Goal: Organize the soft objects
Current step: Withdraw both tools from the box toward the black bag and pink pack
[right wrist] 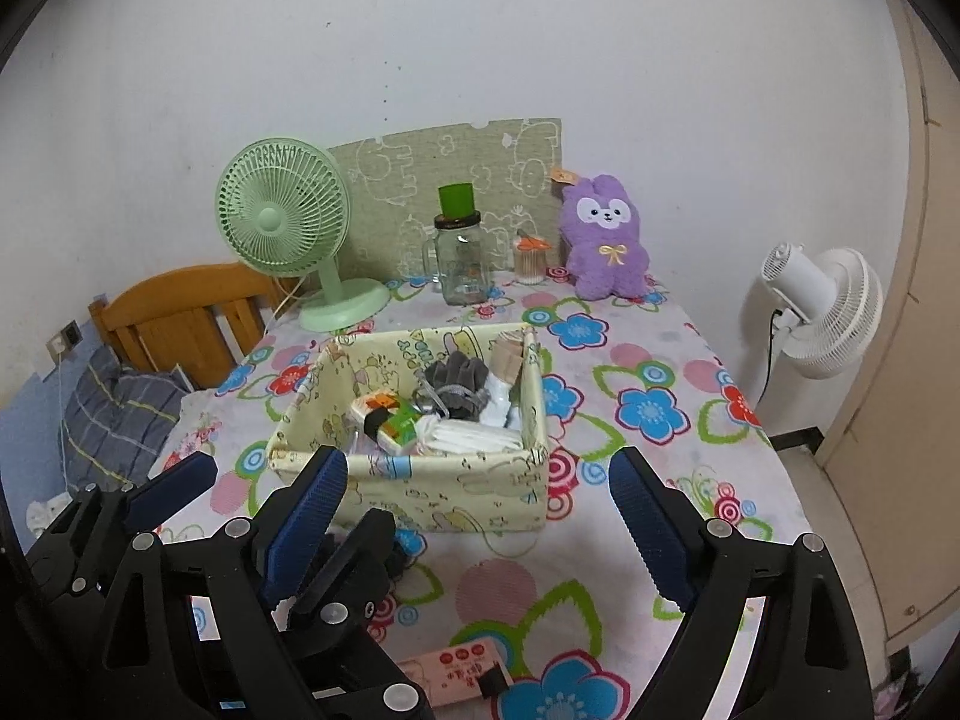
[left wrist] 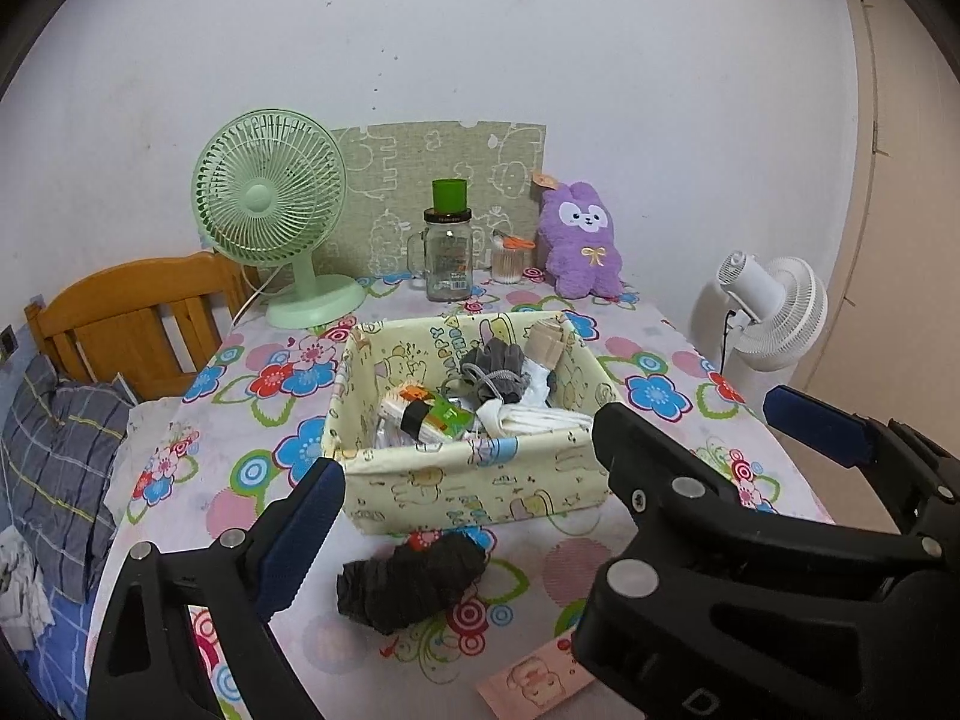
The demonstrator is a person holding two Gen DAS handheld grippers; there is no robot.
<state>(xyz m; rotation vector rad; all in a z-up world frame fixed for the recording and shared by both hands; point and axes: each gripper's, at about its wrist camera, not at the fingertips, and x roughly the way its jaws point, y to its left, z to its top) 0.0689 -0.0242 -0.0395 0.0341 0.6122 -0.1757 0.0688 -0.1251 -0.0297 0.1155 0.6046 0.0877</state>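
Item: dark sock, crumpled, lying loose on the flowered tablecloth just in front of the fabric basket, which holds grey gloves, white cloths and a green packet. Left gripper hangs over the sock with jaws released and nothing between the pads; right gripper, beside it on the right, stands equally wide and empty above the cloth. Behind the basket: green fan, glass jar, purple plush; white fan off the table's right.
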